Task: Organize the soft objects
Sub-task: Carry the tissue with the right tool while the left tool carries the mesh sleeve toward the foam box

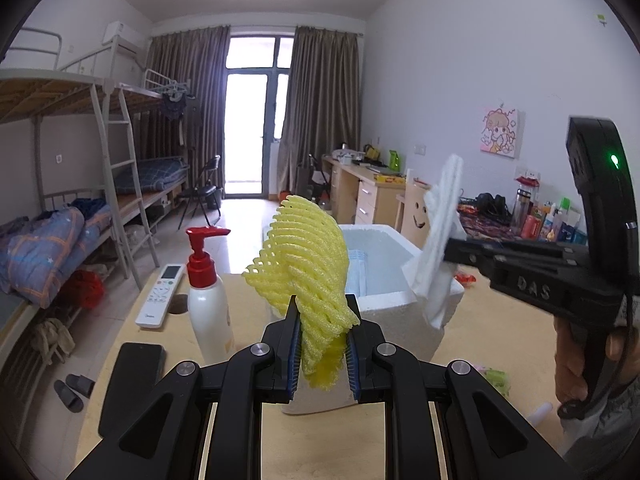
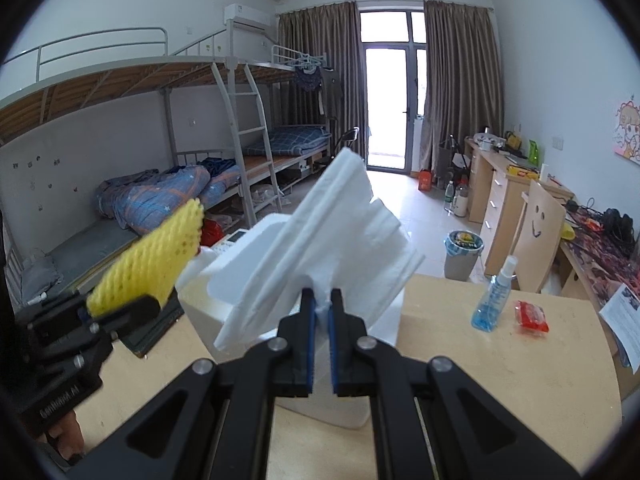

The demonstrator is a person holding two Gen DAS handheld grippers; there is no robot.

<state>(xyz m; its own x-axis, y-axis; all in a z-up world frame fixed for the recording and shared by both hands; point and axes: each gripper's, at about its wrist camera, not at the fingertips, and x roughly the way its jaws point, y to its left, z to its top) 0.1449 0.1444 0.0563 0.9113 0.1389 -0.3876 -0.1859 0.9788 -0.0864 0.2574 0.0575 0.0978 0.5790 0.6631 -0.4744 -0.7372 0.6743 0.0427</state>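
left wrist view: i am gripping a yellow foam net [image 1: 304, 276] in the left gripper [image 1: 322, 350], its blue pads closing on the crumpled lower end at the bottom centre of the frame while the mesh is fanning upward, ribbed and springy-looking. behind it, at centre, a white foam box [image 1: 404, 320] is sitting open on the wooden table [image 1: 472, 344], with something pale blue lying inside. at the right edge the right gripper [image 1: 452, 248] is holding a white folded sheet [image 1: 440, 236] upright above the box's right rim. a pump bottle [image 1: 206, 300], a remote [image 1: 160, 294] and a phone [image 1: 136, 372] are lying at lower left.

right wrist view: i am pinching the white folded sheet [image 2: 320, 236] in the right gripper [image 2: 322, 304], jaws nearly together on its bottom edge at centre frame; the sheet is looking soft, layered and a little floppy, leaning toward the upper right. the foam box [image 2: 240, 272] is showing just behind and below it. at middle left the left gripper [image 2: 120, 308] is carrying the yellow net [image 2: 160, 264], slightly blurred. a blue spray bottle [image 2: 494, 296] and a red packet [image 2: 532, 316] are resting on the table [image 2: 500, 380] at right.

i am judging that both soft pieces are lifted and heading for the box; the next move is calling for lowering each over the opening and releasing without letting the light net spring out.
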